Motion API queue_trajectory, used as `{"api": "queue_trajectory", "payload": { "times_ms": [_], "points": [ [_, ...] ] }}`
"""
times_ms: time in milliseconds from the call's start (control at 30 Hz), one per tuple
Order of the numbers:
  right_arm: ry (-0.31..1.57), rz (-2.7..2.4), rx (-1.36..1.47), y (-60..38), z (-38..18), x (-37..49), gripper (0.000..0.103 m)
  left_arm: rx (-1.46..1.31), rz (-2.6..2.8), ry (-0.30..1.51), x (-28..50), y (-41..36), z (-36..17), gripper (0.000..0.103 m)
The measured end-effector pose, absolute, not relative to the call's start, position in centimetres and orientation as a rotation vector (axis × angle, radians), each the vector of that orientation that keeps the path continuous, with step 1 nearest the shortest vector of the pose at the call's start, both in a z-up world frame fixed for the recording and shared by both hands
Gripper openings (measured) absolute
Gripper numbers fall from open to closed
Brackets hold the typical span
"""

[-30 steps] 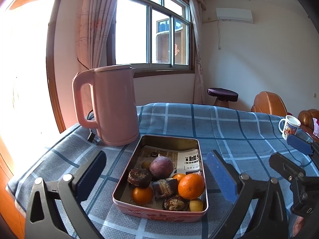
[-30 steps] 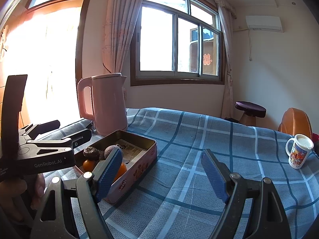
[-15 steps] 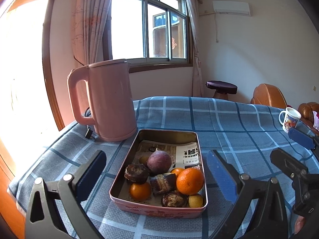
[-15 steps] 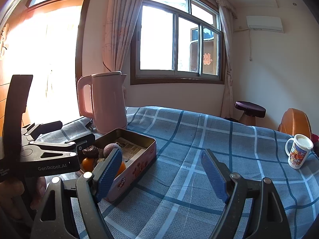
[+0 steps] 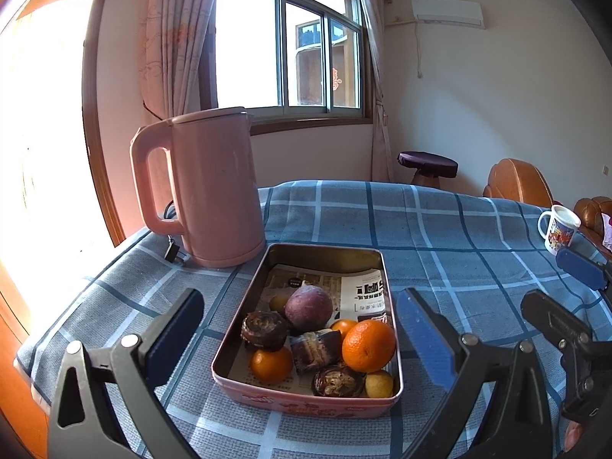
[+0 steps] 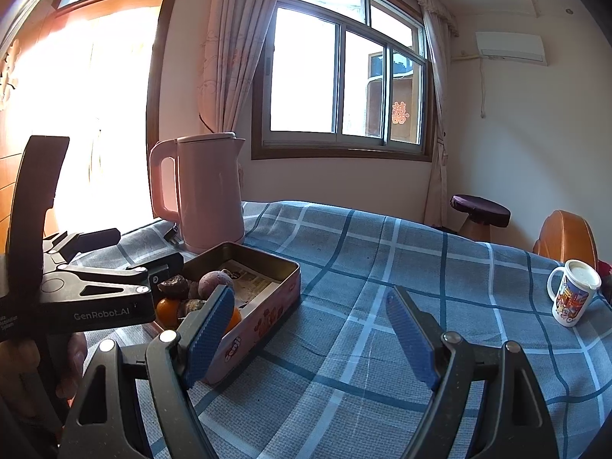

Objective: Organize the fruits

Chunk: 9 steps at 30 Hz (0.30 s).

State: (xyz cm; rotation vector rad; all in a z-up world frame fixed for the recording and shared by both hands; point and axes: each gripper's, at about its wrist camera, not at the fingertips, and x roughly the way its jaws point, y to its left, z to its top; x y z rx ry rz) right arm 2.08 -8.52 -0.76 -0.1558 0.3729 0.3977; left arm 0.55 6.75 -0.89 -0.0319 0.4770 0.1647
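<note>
Both the left tongs (image 5: 302, 338) and right tongs (image 6: 310, 334) were spread, gripping nothing, flanking the pink rectangular metal fruit tin (image 5: 306, 403) beside the pink plastic kettle (image 5: 214, 187).

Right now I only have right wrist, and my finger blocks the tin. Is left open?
Observer: Yes. The left gripper is open and empty, with the tin straight ahead of it.
Operator: What's in the tin corner nearest me?
Observer: A small yellow fruit, next to the big orange.
Operator: Any free space inside?
Observer: The far end shows only newspaper; the near half is packed.
</note>
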Motion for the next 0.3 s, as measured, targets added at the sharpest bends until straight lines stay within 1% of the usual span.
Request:
{"api": "queue_trajectory", "payload": {
  "times_ms": [300],
  "points": [
    [0.378, 0.399, -0.163, -8.6, -0.83, 2.08, 0.083, 0.011, 0.159, 0.457, 0.25, 6.1, -0.96, 0.103]
  ]
}}
